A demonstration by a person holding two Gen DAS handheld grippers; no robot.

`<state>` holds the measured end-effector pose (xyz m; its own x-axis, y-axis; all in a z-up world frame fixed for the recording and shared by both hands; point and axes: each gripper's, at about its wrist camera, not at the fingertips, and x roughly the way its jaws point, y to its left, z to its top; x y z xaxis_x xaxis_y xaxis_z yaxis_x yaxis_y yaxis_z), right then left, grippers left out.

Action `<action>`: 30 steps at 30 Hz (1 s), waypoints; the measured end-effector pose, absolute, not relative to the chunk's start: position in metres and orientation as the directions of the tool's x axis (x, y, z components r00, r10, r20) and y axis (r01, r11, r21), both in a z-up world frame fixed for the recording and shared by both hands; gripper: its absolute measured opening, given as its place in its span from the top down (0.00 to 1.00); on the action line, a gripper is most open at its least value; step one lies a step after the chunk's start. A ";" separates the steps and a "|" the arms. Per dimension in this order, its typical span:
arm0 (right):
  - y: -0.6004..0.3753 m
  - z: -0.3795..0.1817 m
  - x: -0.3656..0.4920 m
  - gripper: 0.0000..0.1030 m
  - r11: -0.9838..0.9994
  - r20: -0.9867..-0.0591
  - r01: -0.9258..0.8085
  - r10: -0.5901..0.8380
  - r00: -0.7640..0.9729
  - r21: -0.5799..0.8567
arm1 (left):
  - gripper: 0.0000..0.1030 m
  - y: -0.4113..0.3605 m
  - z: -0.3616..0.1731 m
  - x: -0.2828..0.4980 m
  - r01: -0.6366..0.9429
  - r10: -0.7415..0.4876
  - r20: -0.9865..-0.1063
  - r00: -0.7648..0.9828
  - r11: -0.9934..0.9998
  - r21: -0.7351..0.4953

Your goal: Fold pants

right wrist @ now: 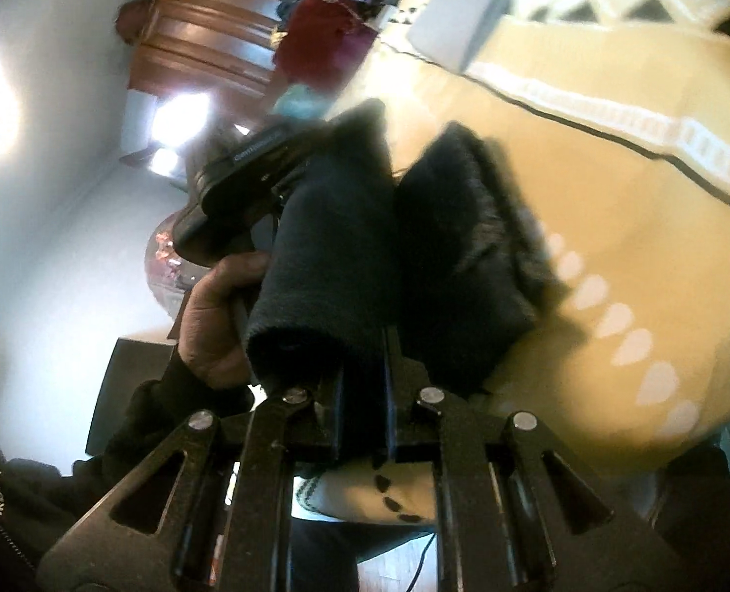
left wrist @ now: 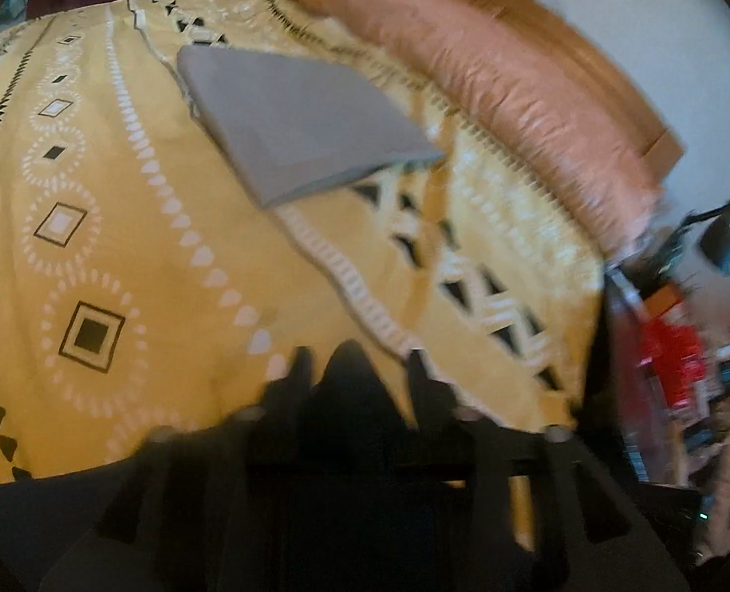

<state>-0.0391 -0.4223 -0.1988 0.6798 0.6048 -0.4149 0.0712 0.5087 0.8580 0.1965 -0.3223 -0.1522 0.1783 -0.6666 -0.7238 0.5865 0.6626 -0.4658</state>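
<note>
Left gripper (left wrist: 360, 360) over the near edge of a bed, jaws standing partly apart, black fingers (left wrist: 302, 370) blurred. Between them a dark peak of cloth, likely a fold of the pants (left wrist: 350, 380); whether the pads press on it, hard to tell through the blur. Beyond, a yellow bedspread (left wrist: 167, 256) patterned with white drops and black diamonds. Flat on that spread, well apart from the gripper, a grey folded cloth (left wrist: 301, 118). Along the far side, a pink quilt (left wrist: 503, 84) rolled against a wooden headboard (left wrist: 606, 64).

Right gripper (right wrist: 365, 375) with jaws nearly together, pinching the dark pants (right wrist: 335, 256) low between the two fingers. Bunched there in two thick rolls, one standing up from the jaws, the other slumped to the right and resting on the bedspread (right wrist: 611, 187). Just left of the rolls, a hand (right wrist: 217, 315) in a dark sleeve wrapped round the handle of the other gripper (right wrist: 246, 187), its black body touching the cloth. Top right, the grey folded cloth (right wrist: 468, 19) on the spread. In the background, wooden furniture (right wrist: 207, 34) and a heap of clothes (right wrist: 335, 10).
</note>
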 end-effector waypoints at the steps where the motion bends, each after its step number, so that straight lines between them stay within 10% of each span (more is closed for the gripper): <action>1: -0.424 -0.202 -0.040 0.83 0.510 -0.430 0.091 0.600 0.674 0.855 | 0.48 -0.324 -0.156 0.197 0.586 -0.653 -0.734 0.185 0.673 -0.451; 11: -0.433 -0.192 -0.058 0.60 0.721 -0.650 0.122 0.521 0.553 0.682 | 0.37 -0.277 -0.090 0.194 0.562 -0.715 -0.610 0.340 0.675 -0.478; 28: -0.439 -0.168 0.101 0.62 0.830 -0.716 -0.031 0.499 0.488 0.557 | 0.32 -0.049 -0.106 0.119 0.330 -0.581 -0.661 0.475 0.814 -0.478; 30: -0.442 -0.175 0.105 0.81 0.801 -0.697 -0.027 0.536 0.476 0.598 | 0.32 -0.045 -0.109 0.118 0.322 -0.576 -0.664 0.477 0.818 -0.477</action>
